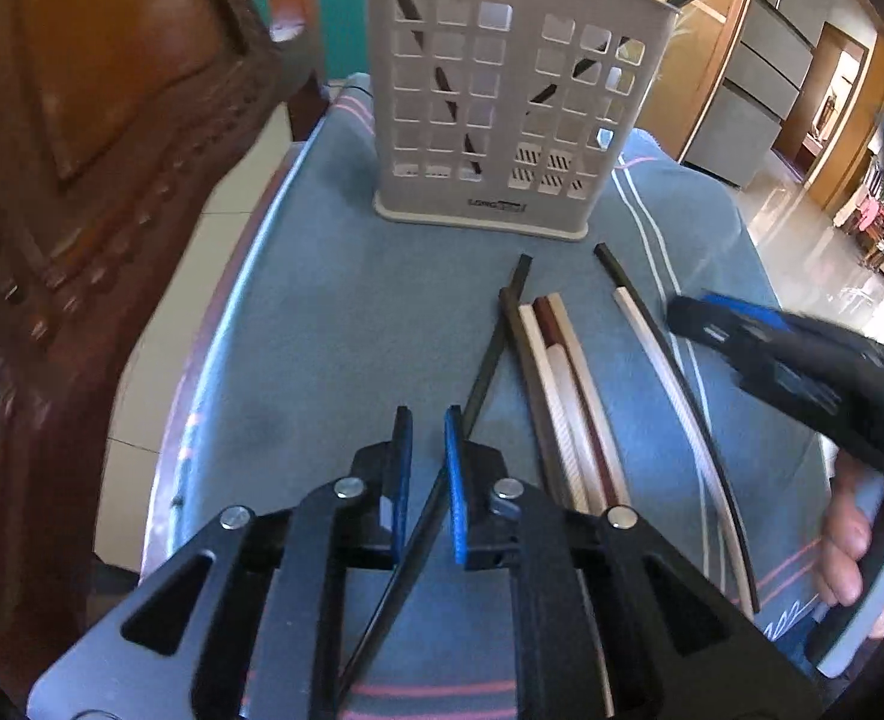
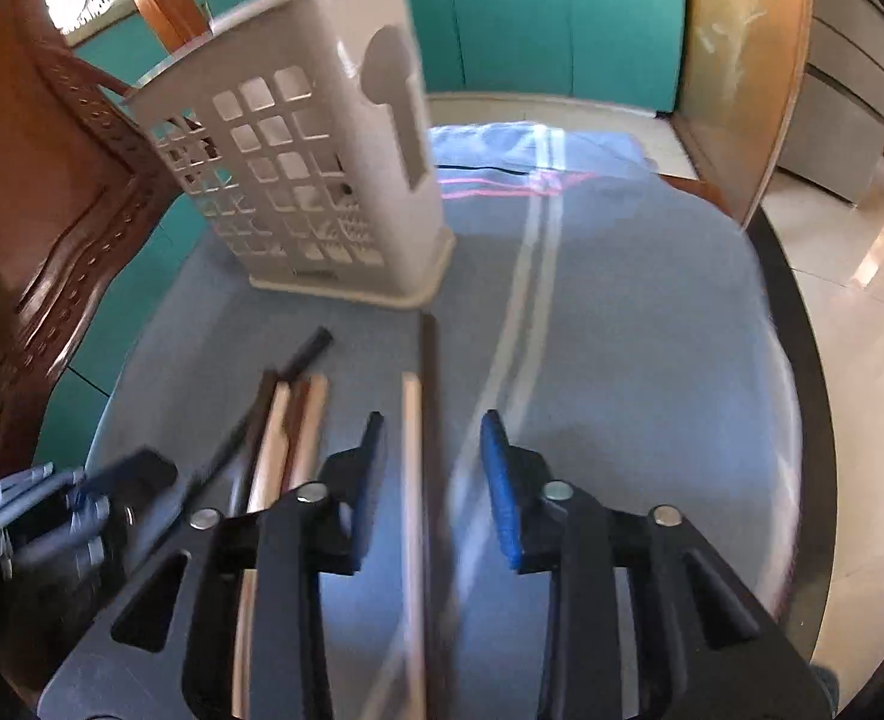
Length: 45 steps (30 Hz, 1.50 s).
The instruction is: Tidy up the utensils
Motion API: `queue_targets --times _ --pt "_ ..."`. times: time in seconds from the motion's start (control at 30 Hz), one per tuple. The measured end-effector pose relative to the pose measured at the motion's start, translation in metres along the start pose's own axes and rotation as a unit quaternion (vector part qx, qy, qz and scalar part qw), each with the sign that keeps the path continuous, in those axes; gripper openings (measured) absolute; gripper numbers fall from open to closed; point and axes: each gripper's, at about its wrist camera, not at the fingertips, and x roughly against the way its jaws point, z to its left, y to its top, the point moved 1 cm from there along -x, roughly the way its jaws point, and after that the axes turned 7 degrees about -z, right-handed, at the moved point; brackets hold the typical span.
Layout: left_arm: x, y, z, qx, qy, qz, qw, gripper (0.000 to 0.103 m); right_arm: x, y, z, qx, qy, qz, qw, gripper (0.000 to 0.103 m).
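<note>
holder (image 1: 502, 114) behind chopsticks (image 1: 562, 384) | both on cloth (image 1: 321, 330)

- Utensil holder (image 1: 502, 120): we record beige, square-grid cutouts.
- Chopsticks (image 1: 562, 390): we count black, cream and dark brown.
- Tabletop cloth (image 1: 321, 330): grey-blue, white and pink stripes.
- Left claw (image 1: 428, 480): black, blue pads.
- Cabinets (image 2: 562, 18): teal.

Left gripper (image 1: 428, 438) at 6 o'clock, jaws slightly apart, black chopstick (image 1: 490, 354) running between them. Bundle of chopsticks (image 1: 562, 396) just right on blue cloth surface (image 1: 333, 324). Grey holder (image 1: 502, 96) upright at 12. Right gripper (image 1: 802, 372) blurred at 3 o'clock.
</note>
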Motion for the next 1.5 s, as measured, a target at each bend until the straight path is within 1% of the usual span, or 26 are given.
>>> queue_targets --times 0.07,0.1,0.13,0.17,0.23,0.27,0.3,0.33,0.4,0.5,0.6,0.67,0.73,0.87,1.03,1.1,1.17,1.2,1.27,1.33,1.5 --pt "-0.006 0.006 -0.003 -0.004 -0.006 0.003 1.0000 0.018 -0.020 0.009 0.004 0.002 -0.010 0.023 1.000 0.024" --pt "-0.009 0.010 -0.004 -0.007 -0.008 0.006 0.9999 0.022 -0.027 0.012 0.006 0.008 -0.022 0.022 0.999 0.018" --pt "-0.012 0.013 -0.005 -0.009 -0.008 0.008 0.9999 0.023 -0.031 0.017 0.010 0.023 -0.038 0.021 0.999 0.010" --pt "-0.017 0.018 -0.006 -0.013 -0.006 0.012 0.9998 0.023 -0.032 0.018 0.011 0.025 -0.037 0.023 0.999 0.007" --pt "-0.025 0.023 -0.005 -0.018 -0.003 0.020 0.9996 0.023 -0.032 0.021 0.007 0.015 -0.030 0.029 0.999 0.007" --pt "-0.029 0.024 -0.004 -0.022 0.000 0.026 0.9994 0.022 -0.032 0.022 0.004 0.017 -0.035 0.028 0.999 0.007" --pt "-0.033 0.025 -0.003 -0.022 0.007 0.030 0.9993 0.015 -0.029 0.023 0.000 0.018 -0.040 0.024 0.999 0.007" --pt "-0.037 0.024 0.003 -0.015 0.016 0.039 0.9990 0.011 -0.026 0.025 -0.006 0.015 -0.039 0.018 0.999 0.007" --pt "-0.037 0.024 0.012 0.004 0.008 0.042 0.9991 0.011 -0.019 0.027 -0.018 0.005 -0.043 0.010 0.999 0.007" --pt "-0.033 0.025 0.019 0.014 -0.009 0.042 0.9990 0.011 -0.010 0.025 -0.032 0.002 -0.051 0.006 0.999 0.007" --pt "-0.030 0.028 0.017 0.005 -0.027 0.036 0.9990 0.017 -0.013 0.019 -0.041 -0.005 -0.055 0.019 0.998 0.007" --pt "-0.029 0.029 0.009 -0.009 -0.037 0.030 0.9988 0.019 -0.013 0.011 -0.043 -0.001 -0.053 0.024 0.998 0.007" --pt "-0.028 0.026 -0.002 -0.025 -0.037 0.030 0.9985 0.021 -0.012 0.003 -0.041 0.009 -0.058 0.029 0.998 0.008" --pt "-0.030 0.022 -0.020 -0.070 -0.019 0.024 0.9971 0.025 0.001 -0.010 -0.035 0.016 -0.068 0.032 0.997 0.012" --pt "-0.031 0.021 -0.023 -0.077 -0.024 0.030 0.9963 0.026 0.014 -0.027 -0.023 0.033 -0.091 0.033 0.995 0.027" --pt "-0.033 0.014 -0.023 -0.081 -0.025 0.035 0.9958 0.026 0.015 -0.032 -0.020 0.036 -0.101 0.037 0.994 0.028" --pt "-0.035 0.012 -0.024 -0.085 -0.022 0.034 0.9955 0.027 0.016 -0.037 -0.019 0.033 -0.106 0.032 0.993 0.029" --pt "-0.035 0.012 -0.025 -0.088 -0.021 0.034 0.9953 0.027 0.014 -0.034 -0.021 0.034 -0.109 0.031 0.993 0.029" --pt "-0.039 0.012 -0.029 -0.090 -0.016 0.036 0.9952 0.029 0.013 -0.035 -0.019 0.036 -0.115 0.031 0.992 0.029" --pt "-0.043 0.012 -0.031 -0.092 -0.010 0.038 0.9950 0.034 0.014 -0.037 -0.013 0.042 -0.122 0.032 0.991 0.030" --pt "-0.045 0.014 -0.030 -0.098 -0.008 0.042 0.9943 0.035 0.015 -0.040 -0.008 0.051 -0.132 0.032 0.989 0.030"
